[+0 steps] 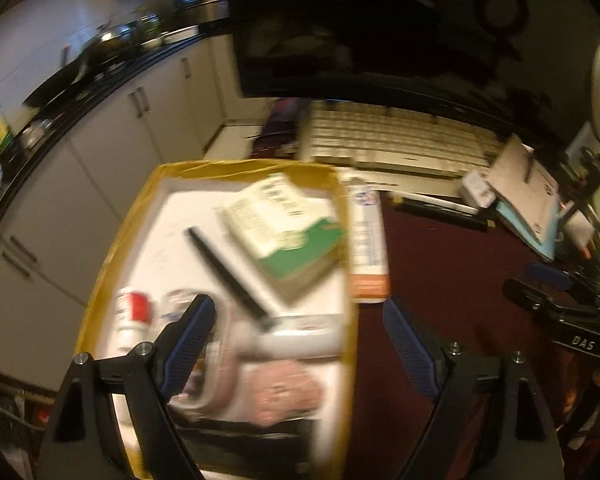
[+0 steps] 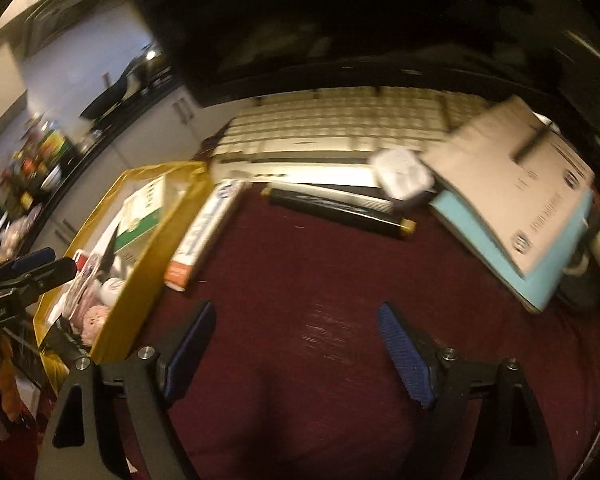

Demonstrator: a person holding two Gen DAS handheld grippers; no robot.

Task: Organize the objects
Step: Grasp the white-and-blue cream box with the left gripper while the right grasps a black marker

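Two grippers, both spread wide and holding nothing: left gripper (image 1: 298, 330) over the near edge of the yellow box (image 1: 100, 280), right gripper (image 2: 296, 338) above bare maroon cloth (image 2: 320, 280). Inside the box, a green-and-white carton (image 1: 284, 236), black pen (image 1: 228, 272), red-and-white bottle (image 1: 132, 316). Just outside its right wall, touching, a long white-and-orange carton (image 1: 367, 248)

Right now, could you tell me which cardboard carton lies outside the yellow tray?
The long white carton with the orange end, beside the yellow tray; the green-and-white carton lies inside.
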